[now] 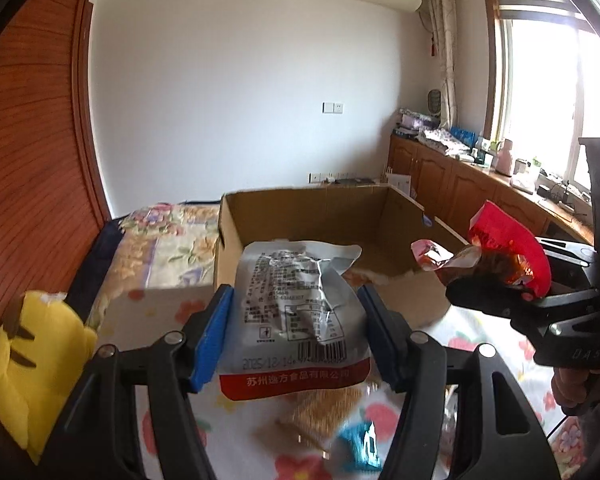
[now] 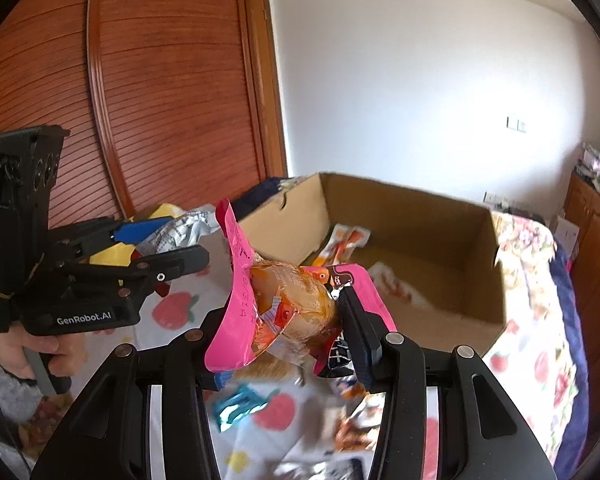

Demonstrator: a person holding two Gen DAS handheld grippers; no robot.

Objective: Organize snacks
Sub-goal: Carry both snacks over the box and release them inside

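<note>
My left gripper (image 1: 296, 312) is shut on a silver snack packet (image 1: 296, 312) with a red bottom band, held above the bed just short of an open cardboard box (image 1: 320, 212). My right gripper (image 2: 292, 312) is shut on a pink and orange snack packet (image 2: 288, 308), held in front of the same box (image 2: 440, 240). The right gripper with its packet (image 1: 500, 256) shows at the right of the left wrist view. The left gripper (image 2: 156, 240) shows at the left of the right wrist view. An orange and white packet (image 2: 344, 244) lies inside the box.
Several loose snack packets lie on the strawberry-print sheet (image 2: 172, 308), among them a teal one (image 1: 360, 448). A yellow plush toy (image 1: 32, 360) sits at the left. A wooden wardrobe (image 2: 160, 100) stands behind. Wooden cabinets (image 1: 460, 184) run under the window.
</note>
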